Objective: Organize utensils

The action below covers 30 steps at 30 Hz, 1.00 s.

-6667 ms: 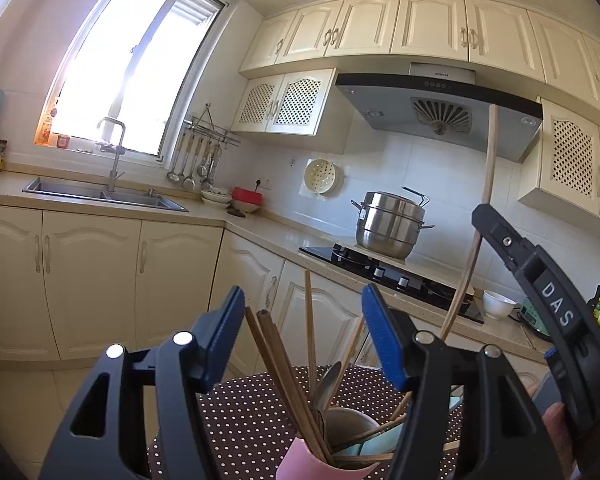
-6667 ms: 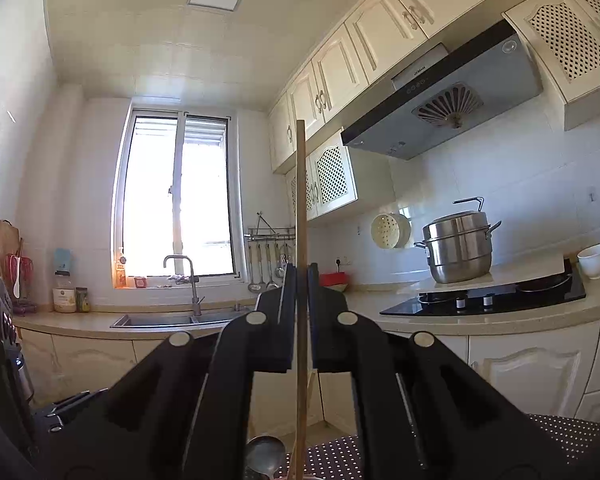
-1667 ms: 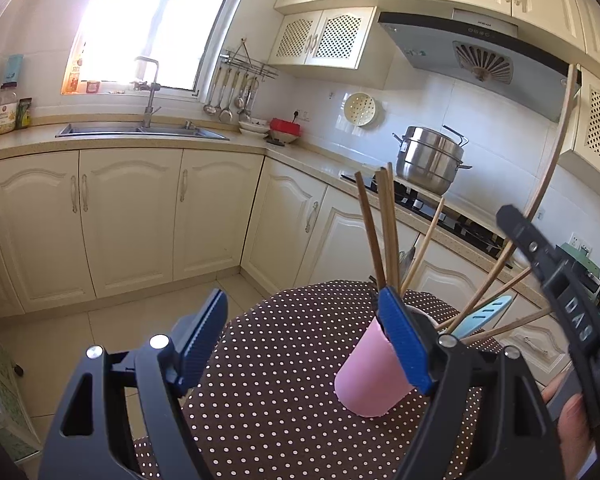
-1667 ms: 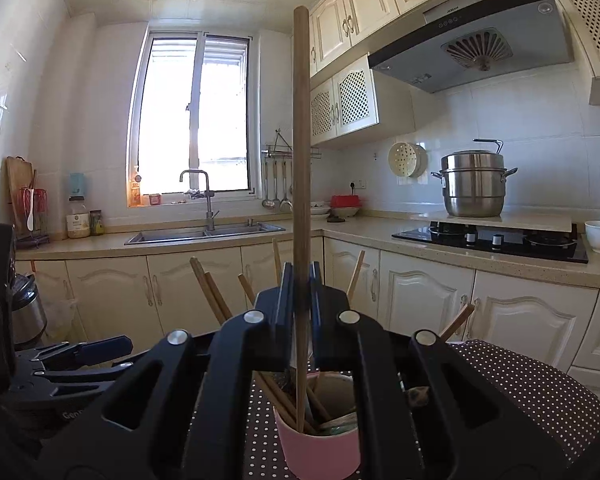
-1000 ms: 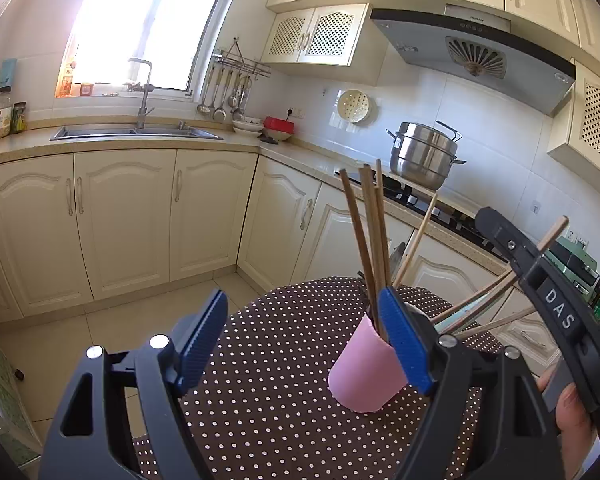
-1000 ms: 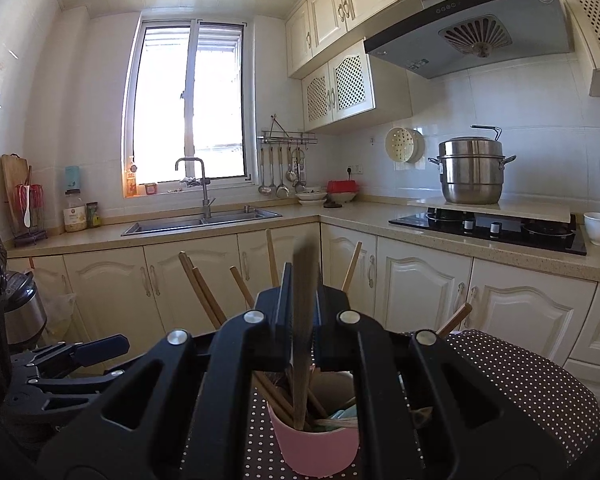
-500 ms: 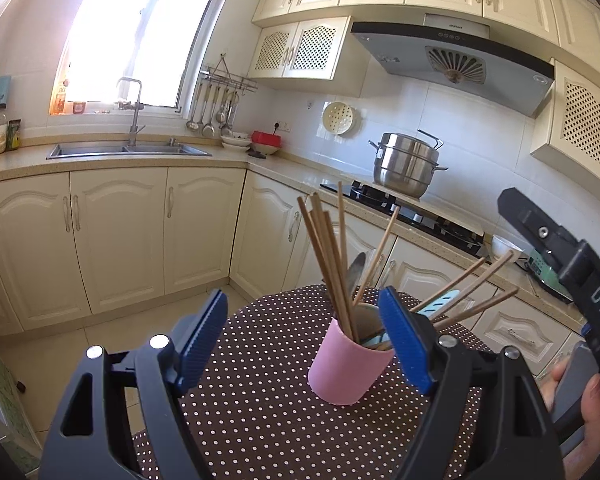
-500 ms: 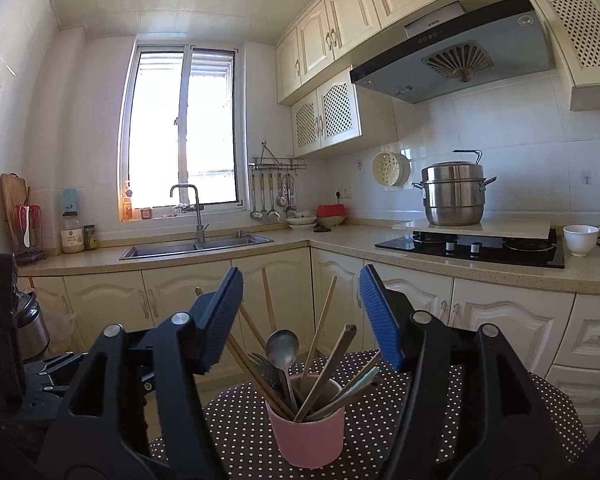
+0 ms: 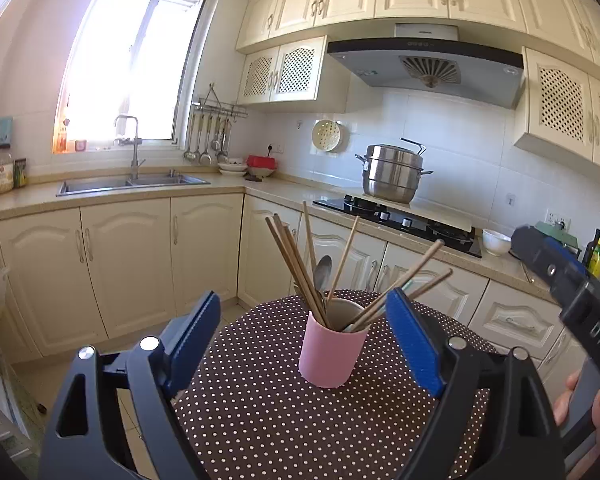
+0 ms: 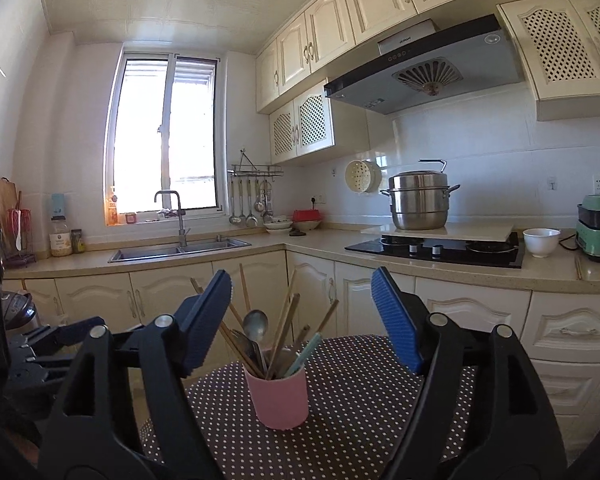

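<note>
Released, the long chopstick now leans in the pink cup (image 10: 278, 398) among chopsticks (image 9: 296, 264) and a spoon (image 10: 255, 325) (both grippers (image 10: 302, 320) (image 9: 302, 336) still opening, nothing between them) on a dotted table (image 9: 260, 420), kitchen counter (image 10: 300, 242) behind.

The left black hand-held gripper with blue pads (image 9: 302, 342) fills the lower part of its own view, its jaws wide and opening, nothing pressed between the pads. The right black hand-held gripper with blue pads (image 10: 302, 322) sits likewise low in its view, jaws apart and opening, gripping nothing. At the lower right edge of the left view, a hand (image 9: 588, 408) clasps the right gripper's body.
</note>
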Each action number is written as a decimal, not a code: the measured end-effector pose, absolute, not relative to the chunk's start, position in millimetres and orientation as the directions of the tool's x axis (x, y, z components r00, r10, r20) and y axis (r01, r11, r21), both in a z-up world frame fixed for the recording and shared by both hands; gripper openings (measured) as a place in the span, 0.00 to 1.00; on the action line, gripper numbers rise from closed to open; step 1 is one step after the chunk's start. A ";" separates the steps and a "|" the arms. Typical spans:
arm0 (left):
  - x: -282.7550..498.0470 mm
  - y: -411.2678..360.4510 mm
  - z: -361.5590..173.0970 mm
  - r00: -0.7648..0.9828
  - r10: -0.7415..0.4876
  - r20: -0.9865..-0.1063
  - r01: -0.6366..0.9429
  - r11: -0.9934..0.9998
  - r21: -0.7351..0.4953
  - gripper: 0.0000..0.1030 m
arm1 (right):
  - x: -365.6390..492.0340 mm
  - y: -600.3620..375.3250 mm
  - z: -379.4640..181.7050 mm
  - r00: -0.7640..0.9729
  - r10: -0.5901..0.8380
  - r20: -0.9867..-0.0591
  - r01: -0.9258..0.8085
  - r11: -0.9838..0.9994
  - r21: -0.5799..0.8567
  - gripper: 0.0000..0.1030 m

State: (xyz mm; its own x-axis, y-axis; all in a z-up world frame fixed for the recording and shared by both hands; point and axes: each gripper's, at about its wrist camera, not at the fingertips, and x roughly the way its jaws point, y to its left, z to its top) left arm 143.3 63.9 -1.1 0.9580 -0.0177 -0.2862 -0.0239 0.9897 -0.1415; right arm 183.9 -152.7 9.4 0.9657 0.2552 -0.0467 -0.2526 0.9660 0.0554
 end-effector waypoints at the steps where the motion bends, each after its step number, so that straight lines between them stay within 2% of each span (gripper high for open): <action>1: 137.7 59.8 0.2 0.960 -0.013 -0.281 -0.024 0.992 -0.127 0.82 | 178.5 -153.5 7.0 0.968 0.245 -0.058 -0.242 0.969 0.050 0.70; 10: 94.6 37.4 12.1 0.976 -0.011 -0.217 -0.003 0.998 -0.065 0.88 | 138.1 -154.5 0.3 0.974 0.206 -0.094 -0.206 0.979 0.015 0.75; 19: 64.1 28.3 18.2 0.982 -0.010 -0.187 0.000 0.999 -0.054 0.89 | 101.1 -159.0 3.4 0.980 0.183 -0.079 -0.182 0.983 0.014 0.82; 30: 37.1 17.9 23.5 0.992 0.011 -0.129 -0.013 1.000 -0.013 0.89 | 81.4 -164.3 6.7 0.984 0.167 -0.058 -0.168 0.986 -0.008 0.84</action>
State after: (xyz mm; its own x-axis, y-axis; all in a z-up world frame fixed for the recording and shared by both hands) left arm 37.1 17.9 23.5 0.9916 0.0113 -0.1291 -0.0131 0.9998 -0.0131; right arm 81.4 -164.3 6.7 0.9842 0.1674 -0.0575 -0.1681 0.9857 -0.0075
